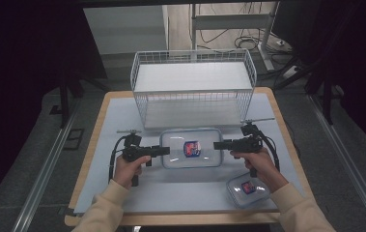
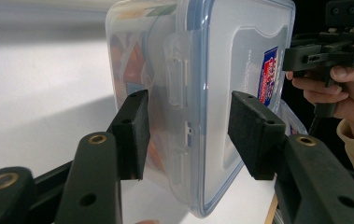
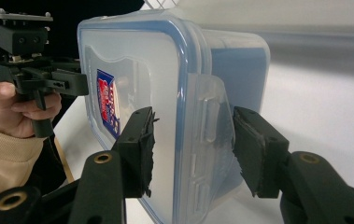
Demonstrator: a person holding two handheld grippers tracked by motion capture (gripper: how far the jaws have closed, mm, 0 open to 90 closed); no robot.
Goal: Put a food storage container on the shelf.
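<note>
A large clear container (image 1: 191, 148) with a blue-sealed lid and a red and blue label lies level in the middle of the table. My left gripper (image 1: 166, 150) is shut on its left end and my right gripper (image 1: 217, 145) on its right end. In the left gripper view the jaws of the left gripper (image 2: 186, 135) straddle the latch end of the container (image 2: 240, 60), one pad on the lid and one under the base. The right gripper (image 3: 191, 149) clamps the opposite latch end of the container (image 3: 156, 84) the same way.
A white wire basket (image 1: 192, 52) stands at the back of the table, open at the top. A small clear container (image 1: 248, 190) with the same label sits near the front right edge, under the right forearm. A pale mat (image 1: 118, 116) covers the wooden table.
</note>
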